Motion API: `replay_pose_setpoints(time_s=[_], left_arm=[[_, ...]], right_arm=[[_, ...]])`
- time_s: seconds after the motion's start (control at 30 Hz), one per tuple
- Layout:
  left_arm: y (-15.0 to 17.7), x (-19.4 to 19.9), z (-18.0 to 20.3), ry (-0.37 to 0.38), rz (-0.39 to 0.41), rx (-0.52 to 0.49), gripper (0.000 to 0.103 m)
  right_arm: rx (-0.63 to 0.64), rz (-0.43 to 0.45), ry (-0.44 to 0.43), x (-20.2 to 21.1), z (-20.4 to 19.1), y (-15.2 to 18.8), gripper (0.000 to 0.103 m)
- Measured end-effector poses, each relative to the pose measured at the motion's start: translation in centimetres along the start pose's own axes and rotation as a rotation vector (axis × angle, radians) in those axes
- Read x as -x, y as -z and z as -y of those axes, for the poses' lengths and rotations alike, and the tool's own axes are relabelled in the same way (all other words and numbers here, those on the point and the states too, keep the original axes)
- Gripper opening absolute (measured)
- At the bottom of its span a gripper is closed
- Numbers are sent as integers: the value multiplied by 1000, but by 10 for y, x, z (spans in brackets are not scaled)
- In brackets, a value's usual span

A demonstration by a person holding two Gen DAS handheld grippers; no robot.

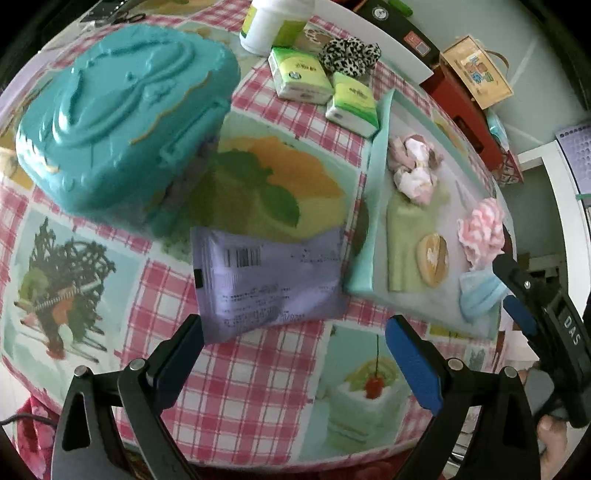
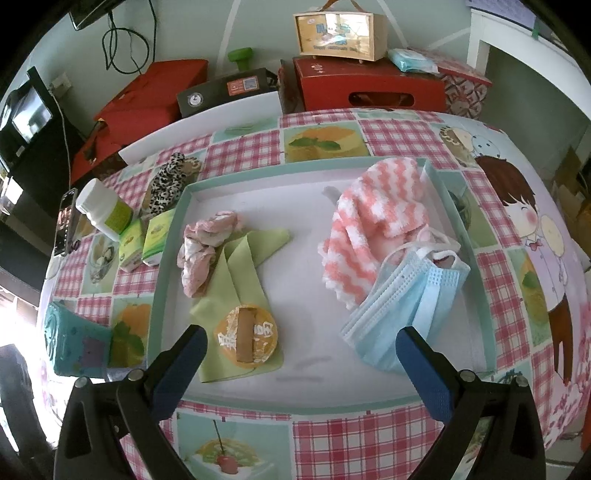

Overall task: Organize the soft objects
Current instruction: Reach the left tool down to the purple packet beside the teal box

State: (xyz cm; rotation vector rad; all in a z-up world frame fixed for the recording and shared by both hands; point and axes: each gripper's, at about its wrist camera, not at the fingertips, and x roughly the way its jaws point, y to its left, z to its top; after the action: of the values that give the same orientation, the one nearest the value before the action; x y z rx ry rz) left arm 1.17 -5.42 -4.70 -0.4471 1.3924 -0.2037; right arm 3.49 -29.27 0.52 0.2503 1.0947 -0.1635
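Mostly fluffy striped cloth [image 2: 373, 225], pleated masks [image 2: 402, 306] (2), crinkly pouch [image 1: 269, 280]

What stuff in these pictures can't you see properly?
- Left wrist view: the print on the purple packet is too blurred to read.
- Left wrist view: the white bottle is cut off by the top edge.
- Right wrist view: the teal case is partly hidden behind the tray rim.

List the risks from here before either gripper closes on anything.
1. The purple packet lies flat on the tablecloth before the open left gripper; its fingers may slide over it or pinch cloth.
2. The blue masks overlap the striped pink cloth in the tray; the open right gripper could drag both.
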Motion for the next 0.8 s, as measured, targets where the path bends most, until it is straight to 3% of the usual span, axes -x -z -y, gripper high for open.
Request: replay_pose_setpoints(time_s=[0.13, 0.27, 0.5, 0.67, 0.8], left_arm=[[13, 2, 1, 1, -36, -23, 98], [27, 3, 21, -29, -64, -110, 98], [29, 13, 65, -236, 17, -371, 98], [25, -8, 83, -361, -4, -518, 97], [14, -28, 96, -395, -27, -560, 97]], right_arm=[[-21, -2, 5, 0, 6, 0, 103], [-39, -3, 9, 0, 12, 0, 103], [-50, -2, 13, 1, 17, -1, 103], [-44, -6, 17, 0, 15, -1, 103], [-38, -9, 20, -1, 14, 0, 103]])
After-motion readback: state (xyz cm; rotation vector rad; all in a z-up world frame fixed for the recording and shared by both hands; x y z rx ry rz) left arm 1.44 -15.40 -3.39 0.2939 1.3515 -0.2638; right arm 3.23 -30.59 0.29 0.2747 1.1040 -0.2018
